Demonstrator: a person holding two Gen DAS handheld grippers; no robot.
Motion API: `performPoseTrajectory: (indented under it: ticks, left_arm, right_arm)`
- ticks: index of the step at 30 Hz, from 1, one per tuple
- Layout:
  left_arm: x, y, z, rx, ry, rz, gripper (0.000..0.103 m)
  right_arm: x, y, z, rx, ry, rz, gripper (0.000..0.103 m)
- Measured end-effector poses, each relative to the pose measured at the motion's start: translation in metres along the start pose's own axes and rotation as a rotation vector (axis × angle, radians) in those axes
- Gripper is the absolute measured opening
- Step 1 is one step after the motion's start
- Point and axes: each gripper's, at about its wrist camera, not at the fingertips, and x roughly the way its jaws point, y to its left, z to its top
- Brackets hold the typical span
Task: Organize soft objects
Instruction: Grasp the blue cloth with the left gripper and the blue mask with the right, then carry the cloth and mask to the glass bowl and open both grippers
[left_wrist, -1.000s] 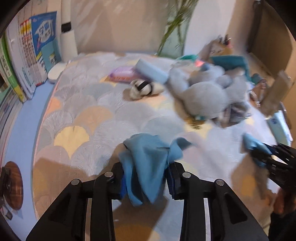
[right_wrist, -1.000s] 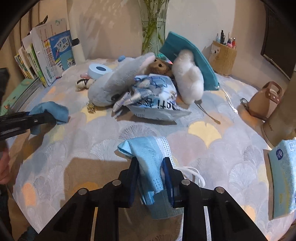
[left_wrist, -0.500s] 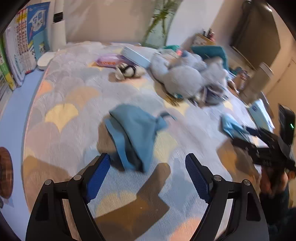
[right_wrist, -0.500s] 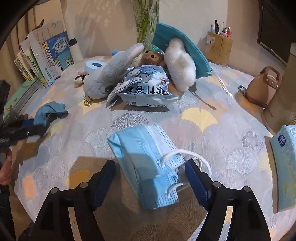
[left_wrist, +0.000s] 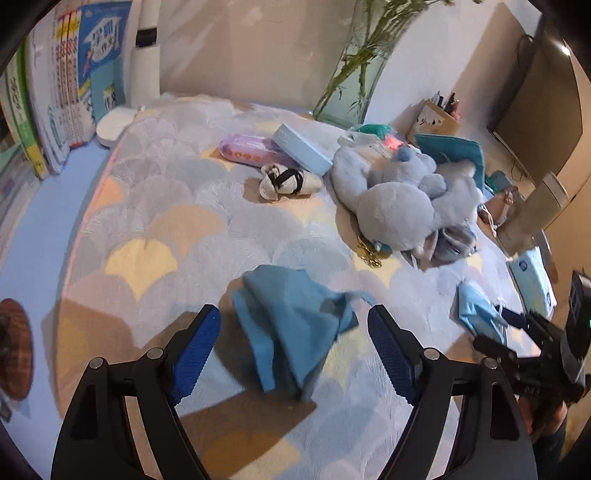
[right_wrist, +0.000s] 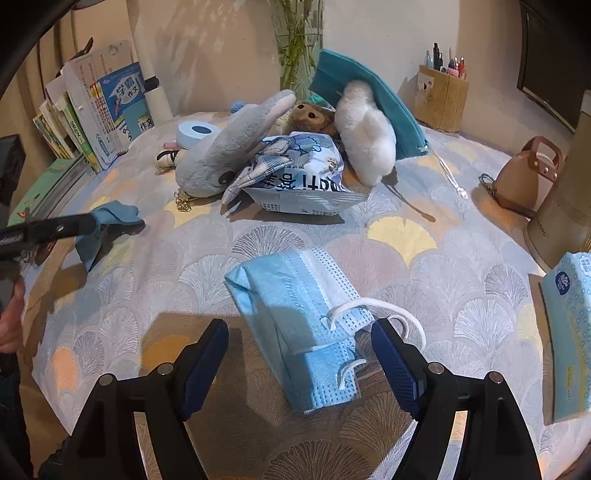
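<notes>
We judge most of the sorting undone: the pile of plush toys (right_wrist: 236, 155) and a printed bag (right_wrist: 306, 181) sits heaped at the table's (right_wrist: 424, 266) far side. Nearer us, the blue cloth (left_wrist: 291, 325) lies crumpled before our left gripper (left_wrist: 293, 354), the face masks (right_wrist: 299, 332) before our right gripper (right_wrist: 299, 369), jaws wide on both, holding nothing.
</notes>
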Motion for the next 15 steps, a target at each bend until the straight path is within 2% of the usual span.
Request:
performPoseTrajectory:
  ticks: [1,2,3,5,8,10,12,14,15]
  left_arm:
    - [0.005,0.000,0.000,-0.002,0.009,-0.011,0.058]
    - [0.009,-0.002,-0.001,0.003,0.016,-0.013,0.028]
    - [0.013,-0.004,-0.003,0.017,0.029,0.001,0.013]
    - [0.012,-0.011,-0.006,0.053,0.014,0.032,0.011]
    - [0.001,-0.023,-0.010,0.084,-0.008,0.007,0.011]
    - [-0.006,-0.032,-0.012,0.101,-0.026,-0.015,0.010]
    - [-0.014,-0.042,-0.011,0.119,-0.040,-0.056,0.011]
    - [-0.017,-0.054,-0.010,0.137,-0.047,-0.069,0.011]
    - [-0.019,-0.060,-0.009,0.146,-0.053,-0.074,0.010]
  right_arm:
    - [0.001,-0.002,0.000,0.005,0.004,0.003,0.078]
    - [0.000,-0.003,-0.001,0.010,0.005,0.007,0.078]
    - [0.001,-0.003,0.000,0.014,0.004,0.013,0.078]
    - [0.000,-0.003,-0.001,0.017,0.000,0.027,0.078]
    - [0.003,0.006,0.000,0.001,-0.001,0.014,0.077]
    - [0.005,0.015,0.000,-0.035,-0.014,-0.032,0.058]
    - [0.003,0.021,0.001,-0.062,-0.027,-0.019,0.026]
    - [0.002,0.024,0.002,-0.069,-0.033,-0.016,0.015]
    - [0.001,0.024,0.002,-0.066,-0.039,-0.013,0.014]
